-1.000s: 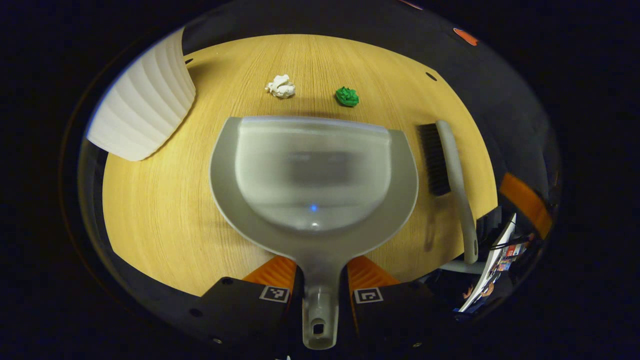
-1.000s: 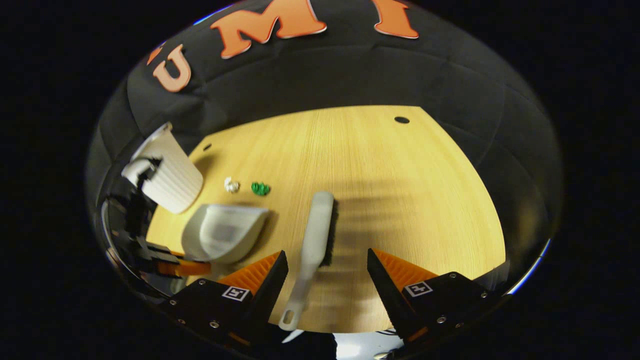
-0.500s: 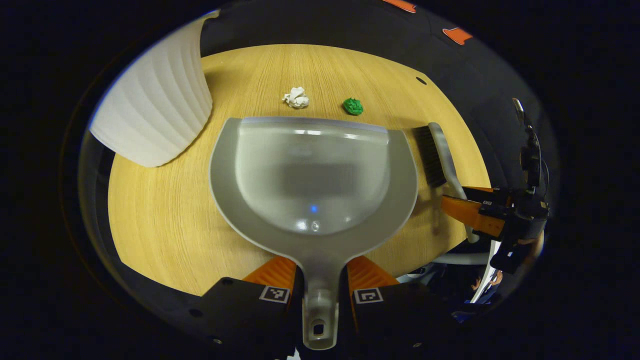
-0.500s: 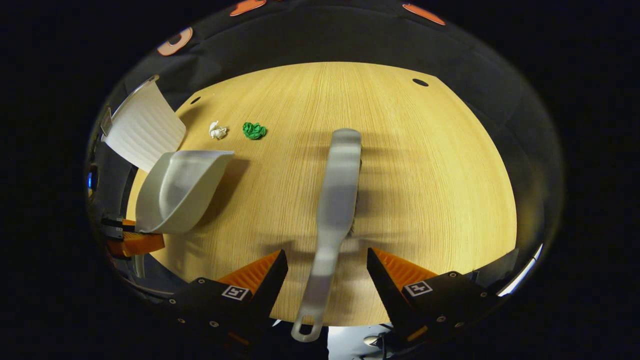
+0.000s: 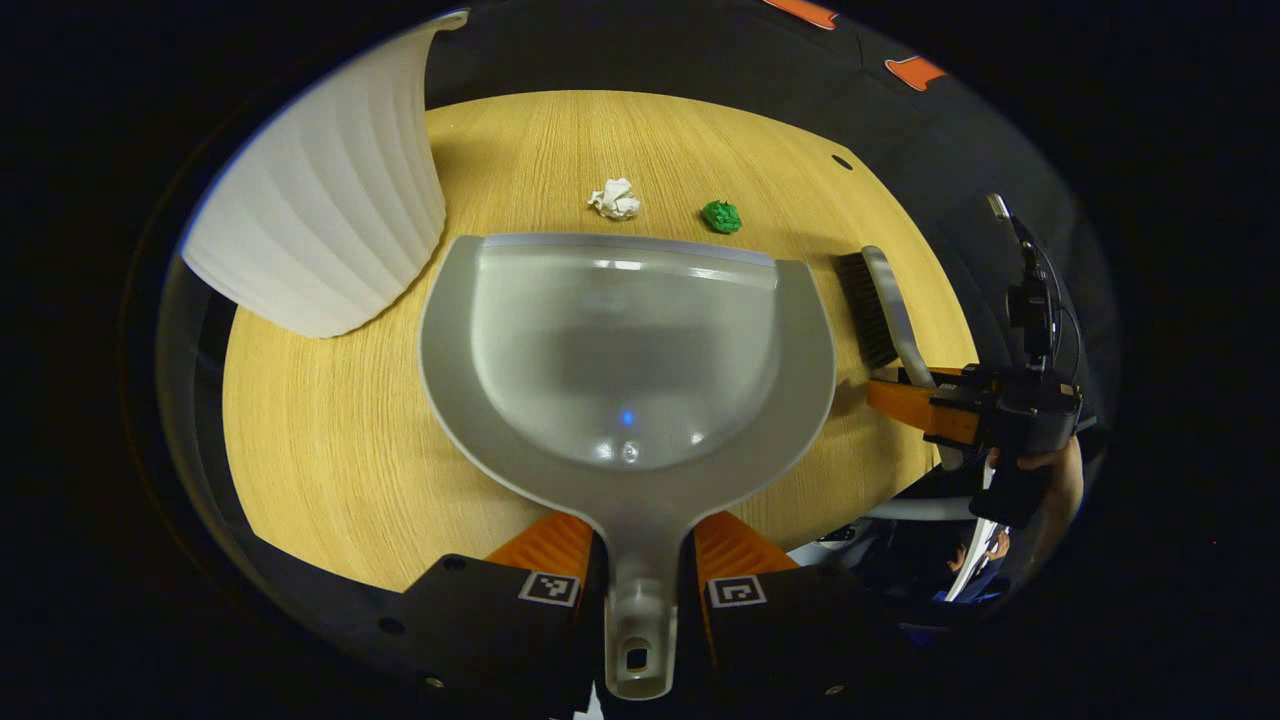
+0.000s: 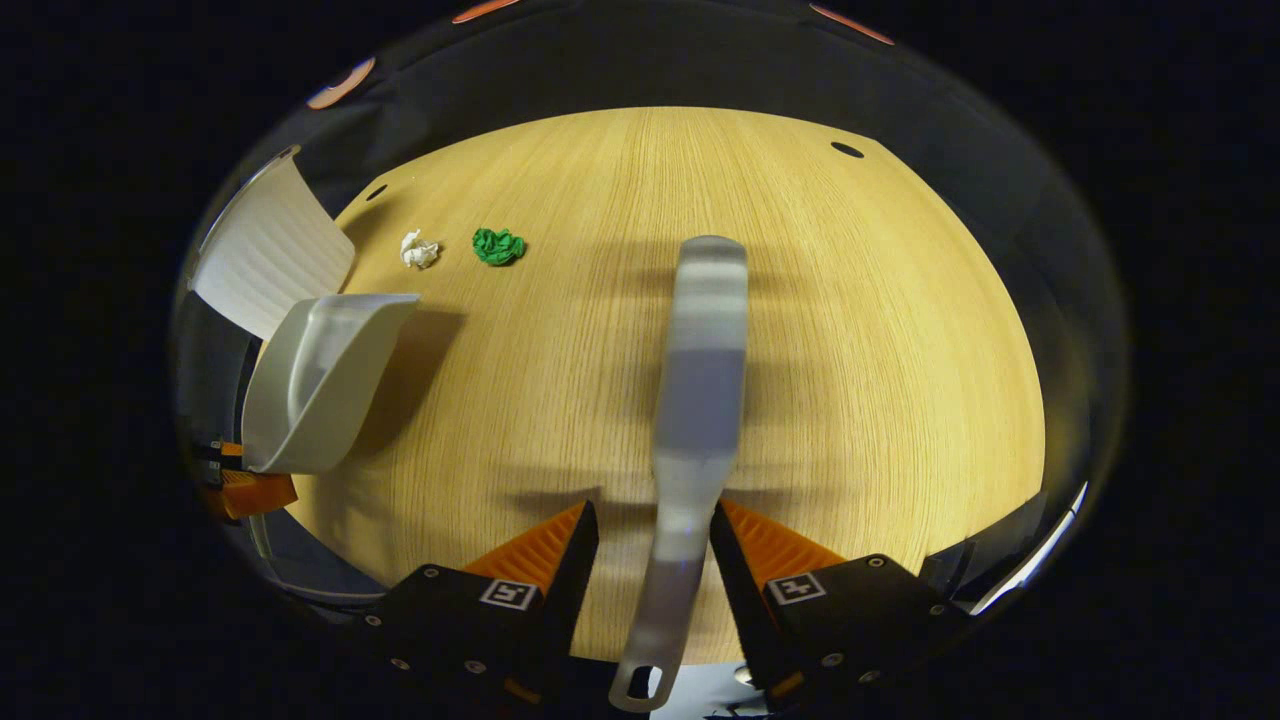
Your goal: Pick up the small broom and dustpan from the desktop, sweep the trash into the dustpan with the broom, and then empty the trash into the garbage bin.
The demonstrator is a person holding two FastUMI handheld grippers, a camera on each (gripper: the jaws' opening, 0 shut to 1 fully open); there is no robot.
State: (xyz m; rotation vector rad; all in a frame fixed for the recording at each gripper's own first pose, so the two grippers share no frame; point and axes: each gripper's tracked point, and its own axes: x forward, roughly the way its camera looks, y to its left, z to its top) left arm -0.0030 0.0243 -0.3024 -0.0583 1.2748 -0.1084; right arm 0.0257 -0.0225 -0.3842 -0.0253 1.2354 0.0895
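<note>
Dustpan, grey plastic w/ translucent scoop [image 5: 627, 350]: held by its handle in the left gripper [image 5: 640, 560], orange fingers closed tight against both sides of the handle; pan looks to ride above the light wood desktop [image 5: 320, 440], judging by the shadow under it in the right gripper view. L to R in the left gripper view: white ribbed garbage bin [image 5: 320, 220] at far left, just beside the pan's rim; crumpled white paper ball [image 5: 615, 199] and crumpled green paper ball [image 5: 721, 216] side by side beyond the pan's front lip, apart from it; small grey-handled broom w/ black bristles [image 5: 880, 310] at right, lying on the desktop. Right gripper [image 6: 655, 545], in its own view: fingers narrowed around the broom handle, close to both sides; whether the pads already press cannot be told, a thin gap seems to remain on each side. Same gripper seen from the left gripper view at far right, w/ a hand behind it. Judged step: grasping the broom, i.e. pick-up half done, sweeping not yet begun. Risks (judgement): (1) grip sits low on a long handle, so the bristle end may droop or swing on lifting if the pinch is loose; (2) paper balls are light and may roll or skip past the pan lip if the lip isn't flat on the wood; (3) bin stands close to the pan's left side, so a wide pan move could knock it.
</note>
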